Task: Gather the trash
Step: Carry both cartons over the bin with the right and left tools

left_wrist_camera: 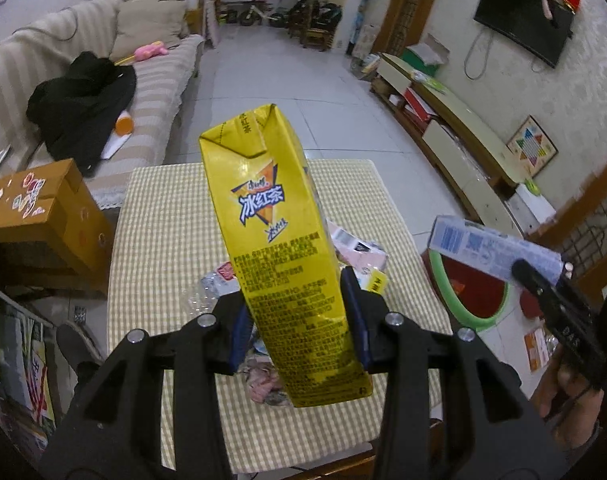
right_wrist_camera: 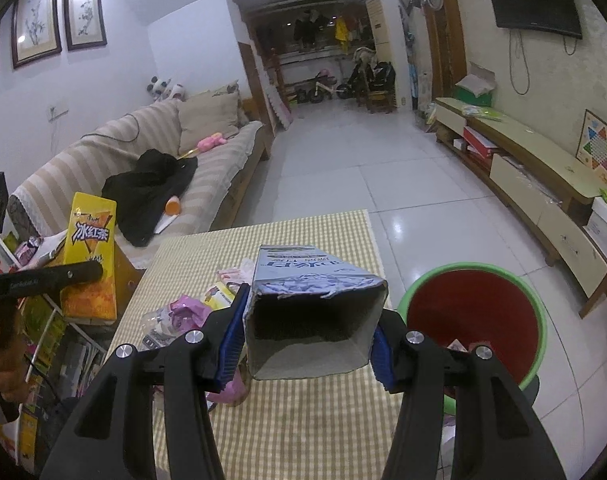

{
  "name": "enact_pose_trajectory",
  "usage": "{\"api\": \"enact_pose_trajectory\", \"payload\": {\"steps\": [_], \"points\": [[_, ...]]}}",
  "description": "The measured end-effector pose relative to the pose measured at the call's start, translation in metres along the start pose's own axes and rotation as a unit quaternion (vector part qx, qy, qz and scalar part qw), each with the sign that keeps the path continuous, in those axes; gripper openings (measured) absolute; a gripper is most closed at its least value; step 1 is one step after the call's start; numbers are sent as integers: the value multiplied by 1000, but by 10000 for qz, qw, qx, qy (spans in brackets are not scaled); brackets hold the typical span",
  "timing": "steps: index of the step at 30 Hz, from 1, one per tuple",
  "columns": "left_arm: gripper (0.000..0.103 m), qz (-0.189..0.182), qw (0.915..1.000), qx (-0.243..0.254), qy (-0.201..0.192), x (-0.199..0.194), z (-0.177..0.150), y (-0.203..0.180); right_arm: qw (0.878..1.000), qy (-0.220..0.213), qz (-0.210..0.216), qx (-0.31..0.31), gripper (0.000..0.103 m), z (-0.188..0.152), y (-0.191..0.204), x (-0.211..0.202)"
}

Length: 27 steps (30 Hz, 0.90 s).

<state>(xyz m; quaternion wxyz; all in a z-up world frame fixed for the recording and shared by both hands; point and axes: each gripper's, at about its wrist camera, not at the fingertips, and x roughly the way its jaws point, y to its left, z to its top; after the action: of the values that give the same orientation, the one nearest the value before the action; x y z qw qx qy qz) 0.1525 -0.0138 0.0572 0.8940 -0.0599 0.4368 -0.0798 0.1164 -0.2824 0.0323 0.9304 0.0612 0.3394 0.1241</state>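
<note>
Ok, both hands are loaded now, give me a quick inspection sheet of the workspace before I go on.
Surface: table with checked cloth, mostly bare at the near end.
Job's things: yellow tea carton and blue-white carton, open end toward the camera, both lifted; red bin with green rim on the floor right of the table.
Clutter: wrappers and crumpled plastic left on the cloth.
Grippers: left gripper shut on the yellow carton; right gripper shut on the blue-white one.
Cables: nothing seen on the table.
Surroundings: sofa with black clothing, TV, low cabinet.
</note>
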Motion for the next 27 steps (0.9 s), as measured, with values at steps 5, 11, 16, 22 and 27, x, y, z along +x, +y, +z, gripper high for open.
{"api": "enact_pose_trajectory", "payload": {"steps": [5, 11, 16, 22, 27], "points": [[39, -166, 9996, 225, -23, -1, 0, -26, 9998, -137, -57, 140, 51, -1, -19, -15], [39, -481, 9978, 451, 82, 13, 5, -68, 9989, -253, -241, 316, 51, 0, -49, -32], [39, -789, 9942, 709, 174, 28, 9, -106, 9969, -341, -512, 497, 51, 1, -82, -47], [34, -1359, 9857, 911, 410, 55, 12, -153, 9934, -373, -834, 687, 51, -1, -123, -59], [34, -1670, 9783, 1044, 638, 80, 12, -190, 9904, -345, -1043, 841, 51, -4, -156, -59]]}}
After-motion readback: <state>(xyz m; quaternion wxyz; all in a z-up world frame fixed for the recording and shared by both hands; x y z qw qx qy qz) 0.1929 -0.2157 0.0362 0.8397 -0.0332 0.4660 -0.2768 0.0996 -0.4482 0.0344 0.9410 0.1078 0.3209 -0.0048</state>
